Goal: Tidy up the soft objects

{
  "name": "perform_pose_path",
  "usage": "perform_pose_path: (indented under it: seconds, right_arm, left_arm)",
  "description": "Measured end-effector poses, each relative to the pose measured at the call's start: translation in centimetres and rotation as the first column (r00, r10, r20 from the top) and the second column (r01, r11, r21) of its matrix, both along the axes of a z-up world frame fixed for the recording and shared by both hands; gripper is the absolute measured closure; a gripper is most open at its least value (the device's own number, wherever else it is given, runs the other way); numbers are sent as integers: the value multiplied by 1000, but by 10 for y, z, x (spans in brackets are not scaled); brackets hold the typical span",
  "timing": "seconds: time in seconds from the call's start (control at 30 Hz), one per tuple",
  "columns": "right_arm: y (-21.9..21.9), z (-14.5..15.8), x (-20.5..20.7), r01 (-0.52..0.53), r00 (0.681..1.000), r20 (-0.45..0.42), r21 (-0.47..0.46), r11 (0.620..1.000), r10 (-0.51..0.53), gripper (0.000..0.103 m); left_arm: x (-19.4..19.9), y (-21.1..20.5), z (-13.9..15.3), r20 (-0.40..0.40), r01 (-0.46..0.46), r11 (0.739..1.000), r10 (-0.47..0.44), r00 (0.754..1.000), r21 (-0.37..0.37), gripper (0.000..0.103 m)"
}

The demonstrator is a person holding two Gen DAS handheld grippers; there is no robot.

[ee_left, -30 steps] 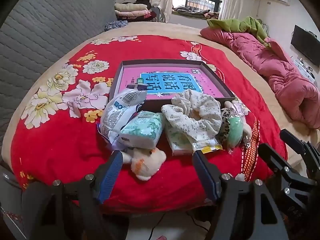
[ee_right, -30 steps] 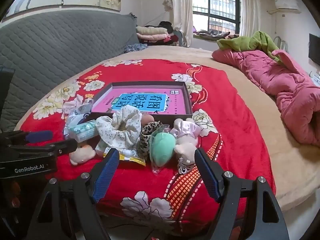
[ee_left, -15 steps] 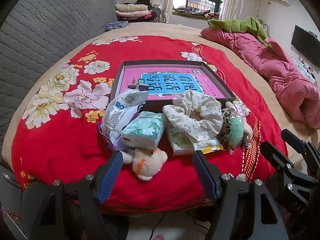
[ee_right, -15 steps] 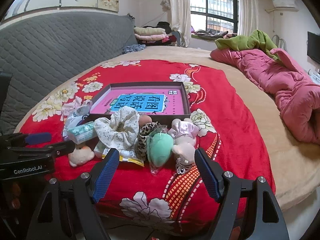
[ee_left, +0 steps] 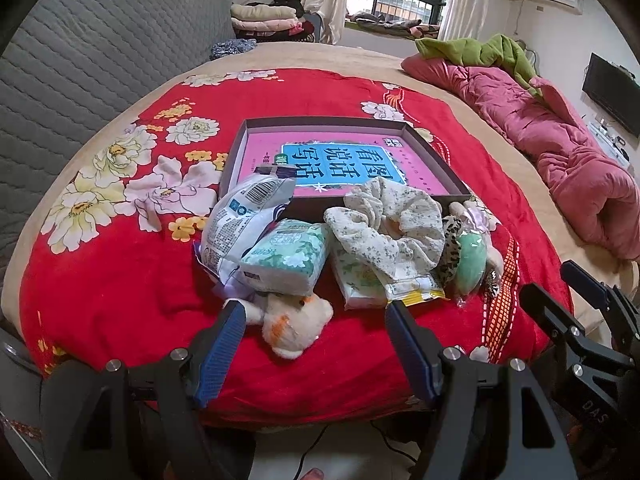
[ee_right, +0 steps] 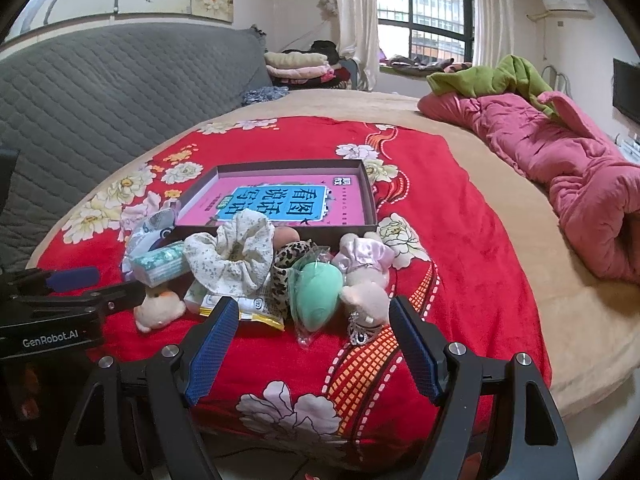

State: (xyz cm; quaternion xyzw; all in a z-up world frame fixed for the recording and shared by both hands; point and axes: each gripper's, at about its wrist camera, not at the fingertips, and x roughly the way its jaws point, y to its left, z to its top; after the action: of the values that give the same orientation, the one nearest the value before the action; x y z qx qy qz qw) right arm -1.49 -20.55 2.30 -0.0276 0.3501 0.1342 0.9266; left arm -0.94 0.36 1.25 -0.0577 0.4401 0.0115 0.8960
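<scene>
Wide bed (ee_left: 460,92) under a red floral blanket (ee_left: 100,264), seen from its near edge by two wrist cameras. Toward the blanket's middle, a shallow dark cardboard box (ee_left: 432,152) with a pink and blue printed floor, empty of soft things. Heaped against the box's near wall, between it and the bed's near edge, a row of soft objects.

Left to right along that row: a crumpled white plastic packet (ee_left: 244,220); a pale green tissue pack (ee_left: 286,258) lying across it; a cream floral fabric scrunchie (ee_left: 388,224) on top of a flat yellow-edged sachet (ee_left: 384,286); a leopard-print scrunchie (ee_right: 286,268); a mint green egg-shaped sponge in clear wrap (ee_right: 316,292); a small pink plush doll in a satin dress (ee_right: 366,276). Nearest the bed's edge, a little cream plush toy with orange patches (ee_left: 296,324).

Left gripper (ee_left: 314,316) with jaws spread wide and empty, the cream plush toy directly between and just ahead of them, lying crosswise to the approach. Right gripper (ee_right: 310,314) also spread wide and empty, framing the mint sponge and pink doll, the sponge's long axis pointing roughly along the approach.

Likely opening pick: plush toy for the left, sponge for the right, each carried over the heap into the box beyond.
</scene>
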Motion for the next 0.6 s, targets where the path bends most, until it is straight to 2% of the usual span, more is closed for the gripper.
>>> perform_pose_path:
  seconds: [0.6]
  right_arm:
    - [-5,0,3,1,1000,-16,42,999,-1,24]
  left_arm:
    - [-1,-1,-1,1,1,1000,-1,1000,-10,31]
